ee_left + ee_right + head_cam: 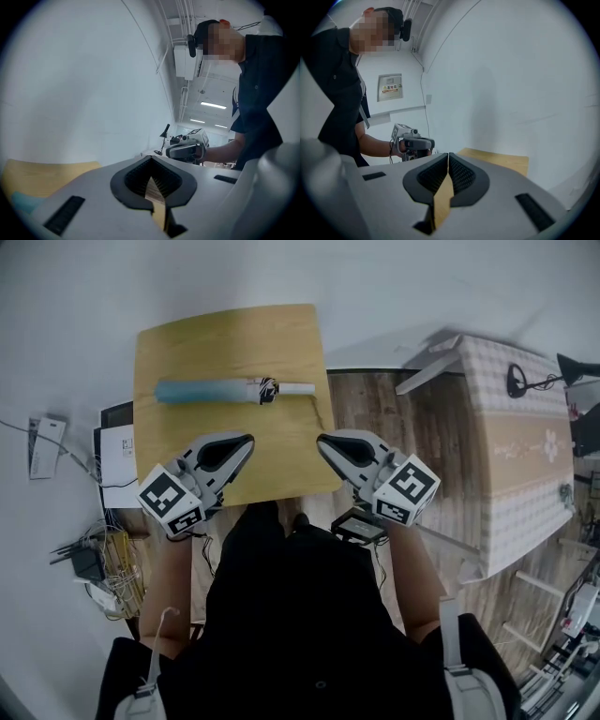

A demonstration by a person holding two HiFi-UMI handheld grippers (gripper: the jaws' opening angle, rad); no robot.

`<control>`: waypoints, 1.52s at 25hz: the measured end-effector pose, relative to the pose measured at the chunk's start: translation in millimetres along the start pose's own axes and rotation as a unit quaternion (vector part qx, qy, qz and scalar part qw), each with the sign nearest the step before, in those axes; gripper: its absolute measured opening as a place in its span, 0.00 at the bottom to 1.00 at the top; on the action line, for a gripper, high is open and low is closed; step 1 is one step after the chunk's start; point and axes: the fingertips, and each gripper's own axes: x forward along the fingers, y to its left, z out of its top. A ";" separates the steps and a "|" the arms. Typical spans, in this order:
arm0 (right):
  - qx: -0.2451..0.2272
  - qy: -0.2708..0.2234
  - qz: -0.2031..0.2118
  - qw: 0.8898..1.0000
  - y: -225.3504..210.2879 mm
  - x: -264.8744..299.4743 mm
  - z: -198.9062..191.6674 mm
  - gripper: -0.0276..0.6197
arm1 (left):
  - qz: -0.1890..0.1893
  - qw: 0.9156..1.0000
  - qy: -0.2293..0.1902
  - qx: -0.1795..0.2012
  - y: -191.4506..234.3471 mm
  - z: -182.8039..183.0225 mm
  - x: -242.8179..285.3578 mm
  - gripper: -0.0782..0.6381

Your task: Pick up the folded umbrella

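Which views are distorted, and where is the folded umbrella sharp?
Head view: mild bending at the edges, even light, the folded umbrella sharp on the wooden table. Left gripper view and right gripper view: strong fisheye, dark round corners, straight edges bowed.

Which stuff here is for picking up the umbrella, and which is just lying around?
For the job:
- folded blue umbrella
- wooden table that it lies on
- left gripper and right gripper, jaws shut and empty

Just lying about:
- tangle of cables on the floor
- table with a checked cloth
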 end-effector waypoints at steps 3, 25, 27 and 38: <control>-0.001 0.005 -0.008 1.000 -11.7 18.7 9.5 0.07 | -0.002 1.000 0.015 0.017 25.9 4.7 2.6 0.12; 0.046 0.033 -0.040 0.998 -63.8 79.7 -7.1 0.07 | -0.022 0.968 0.198 0.156 137.0 -28.6 36.5 0.25; 0.051 0.034 -0.031 0.998 -72.8 83.2 -14.2 0.07 | -0.024 0.960 0.227 0.165 140.4 -39.8 47.2 0.28; 0.080 0.044 0.002 0.996 -110.2 95.6 -39.0 0.07 | -0.053 0.903 0.360 0.228 167.9 -111.1 90.0 0.44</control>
